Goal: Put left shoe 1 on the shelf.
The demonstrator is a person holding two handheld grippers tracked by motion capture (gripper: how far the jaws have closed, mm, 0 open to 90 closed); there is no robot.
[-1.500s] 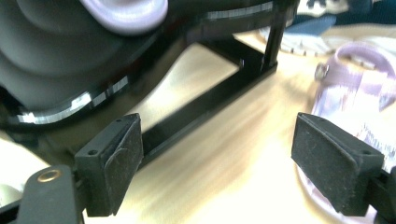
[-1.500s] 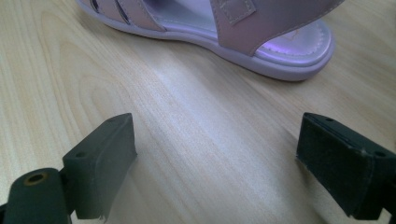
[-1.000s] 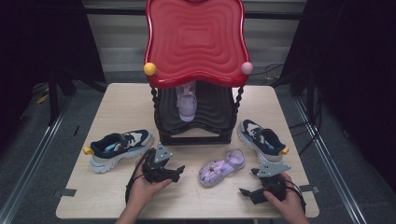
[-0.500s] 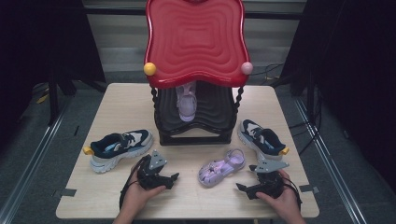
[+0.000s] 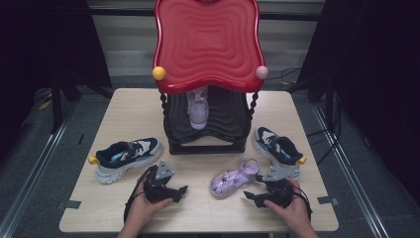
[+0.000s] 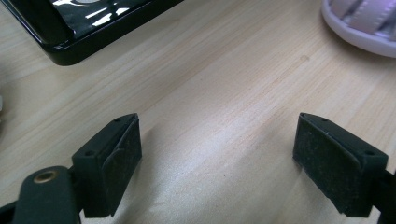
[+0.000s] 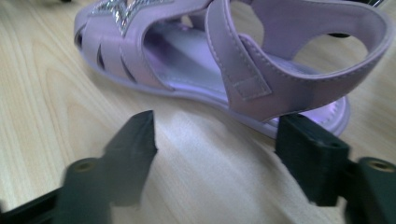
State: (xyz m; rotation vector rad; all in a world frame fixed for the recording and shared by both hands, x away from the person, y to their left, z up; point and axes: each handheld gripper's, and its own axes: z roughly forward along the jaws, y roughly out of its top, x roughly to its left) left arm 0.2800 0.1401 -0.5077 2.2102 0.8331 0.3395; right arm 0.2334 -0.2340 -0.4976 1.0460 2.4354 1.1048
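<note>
Your right hand-held gripper [image 5: 250, 195] sits low on the counter [image 5: 124, 104], jaws just been closing but apart, nothing between them. The lilac sandal [image 5: 234, 177] lies just ahead of it, heel strap nearest the jaws in the right gripper view, not touching. Your left hand-held gripper [image 5: 181, 190] is spread wide over bare wood, holding nothing, sandal toe off to its side.

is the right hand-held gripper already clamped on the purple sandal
No, the right hand-held gripper has its jaws apart over bare table, with the purple sandal lying just beyond them, not pressed between them.
</note>
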